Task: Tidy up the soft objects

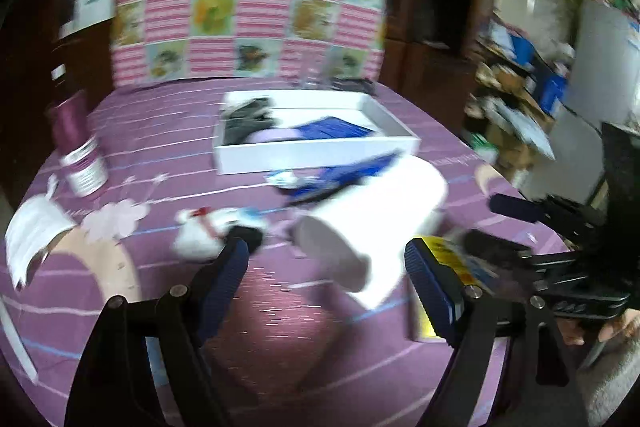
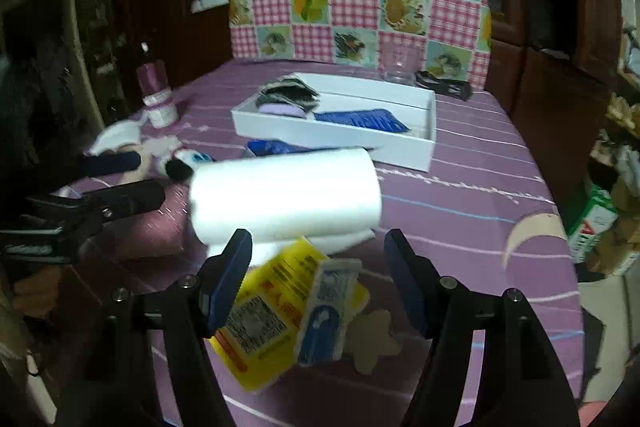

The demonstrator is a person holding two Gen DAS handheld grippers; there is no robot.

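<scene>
Left wrist view: left gripper point(image 1: 326, 267) jaws spread wide, empty; one white roll point(image 1: 372, 227) lies on its side just ahead.
Right wrist view: right gripper point(image 2: 318, 269) jaws apart, empty, above one yellow packet point(image 2: 264, 319) and one blue-white packet point(image 2: 326, 311) overlapping it.
Box: one white box point(image 2: 400, 147) behind the roll point(image 2: 286, 193), holding dark cloth, a lilac piece and a blue piece.
Loose soft things: blue cloth point(image 1: 344, 175) between box point(image 1: 312, 153) and roll; white cloth point(image 1: 200, 233) by the left finger.
Bottle: one, purple point(image 1: 78, 147), far left.
Writing: print on the yellow packet, too blurred to read.
Only right view: clear glass point(image 2: 398, 65) behind the box.
</scene>
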